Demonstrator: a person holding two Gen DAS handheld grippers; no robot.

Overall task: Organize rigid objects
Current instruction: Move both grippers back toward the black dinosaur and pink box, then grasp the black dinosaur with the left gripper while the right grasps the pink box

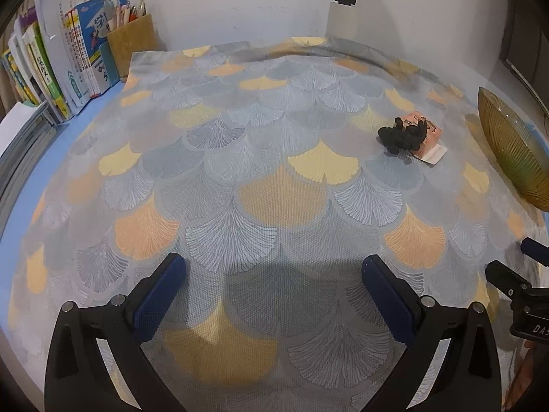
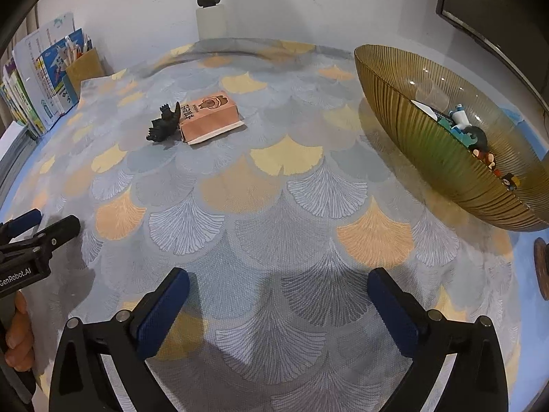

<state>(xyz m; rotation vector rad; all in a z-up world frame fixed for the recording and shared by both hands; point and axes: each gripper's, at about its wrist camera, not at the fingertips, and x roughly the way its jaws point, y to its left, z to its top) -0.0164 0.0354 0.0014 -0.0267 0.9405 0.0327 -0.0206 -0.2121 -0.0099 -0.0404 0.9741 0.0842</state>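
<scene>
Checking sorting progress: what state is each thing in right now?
Left tool: open, empty.
Right tool: open, empty.
Black figurine: on the mat, touching the box.
Pink box: lying flat on the mat.
Amber bowl: holding several small items.

Even indoor light from above, moderately bright. Soft grey shadows on the patterned cloth (image 1: 274,158) just ahead of both sets of gripper fingers. Small glints on the amber ribbed bowl (image 2: 429,158). Strong fisheye bowing, black vignette in the corners. Centres sharp; the books (image 1: 51,65) go slightly soft near the edge.
</scene>
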